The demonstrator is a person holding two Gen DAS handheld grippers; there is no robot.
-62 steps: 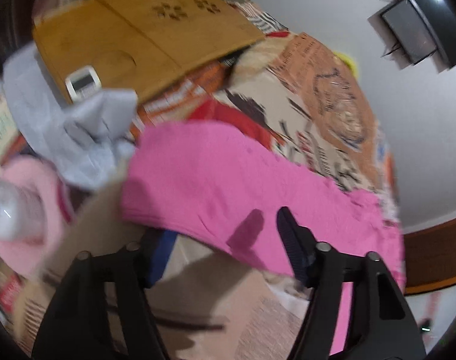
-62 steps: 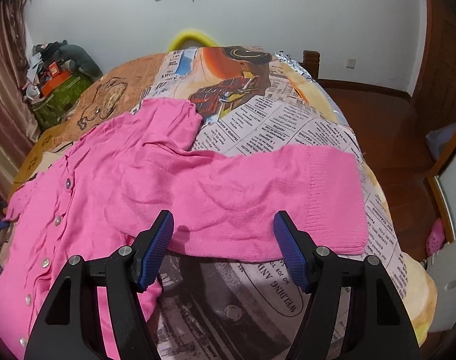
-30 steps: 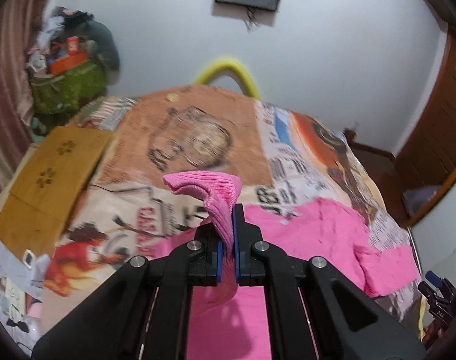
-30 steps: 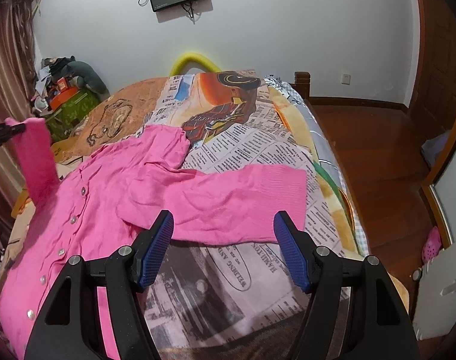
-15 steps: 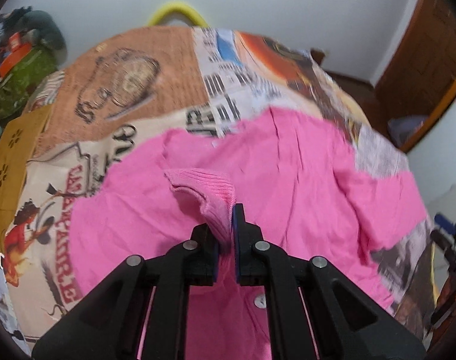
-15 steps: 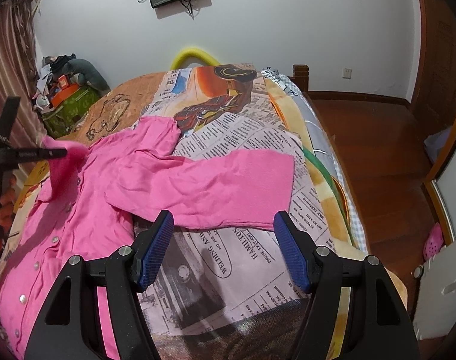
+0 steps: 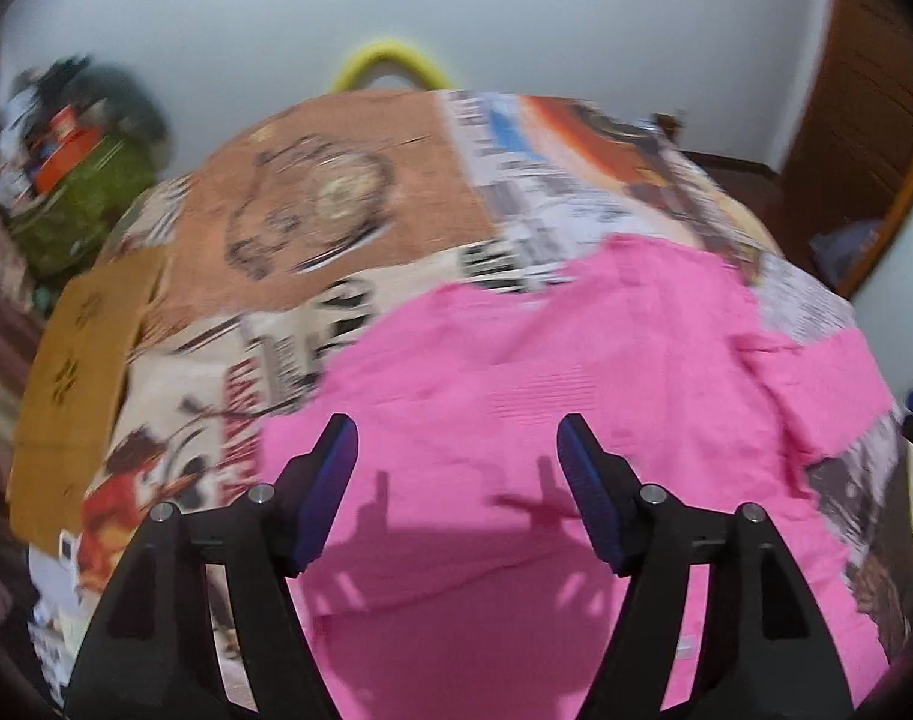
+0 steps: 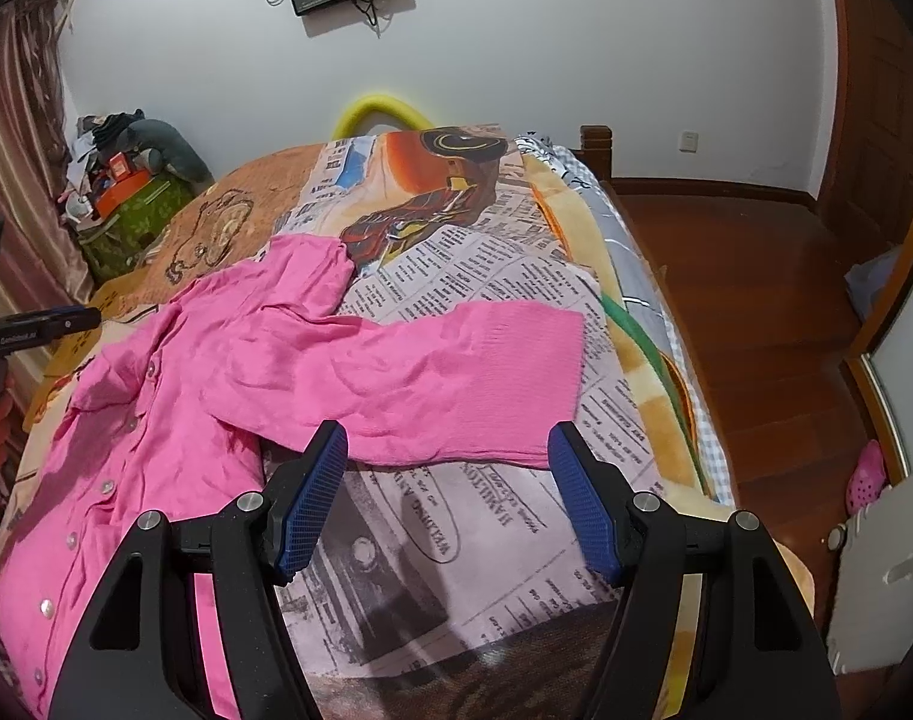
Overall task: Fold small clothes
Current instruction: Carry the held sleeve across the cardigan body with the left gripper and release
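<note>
Pink knit cardigan (image 8: 228, 372) lies spread on the bed (image 8: 468, 276), over a blanket printed like newspaper. In the right wrist view it fills the left and middle of the frame: the buttoned front runs down the lower left, and one sleeve (image 8: 456, 384) stretches flat toward the right, its ribbed cuff ending near the bed's right edge. The right claw (image 8: 447, 495) hangs just in front of that sleeve with its blue pads wide apart and nothing between them.

In the left wrist view, which is blurred, the cardigan (image 7: 576, 372) covers the middle and lower right. The left claw (image 7: 456, 492) is above it, its jaws opening; the pads press on nothing, and pink cloth lies flat below the gap. A wooden board (image 7: 78, 372) sits at the left edge of the bed. A yellow arc (image 7: 390, 63) shows past the far end of the bed, against the white wall.
</note>
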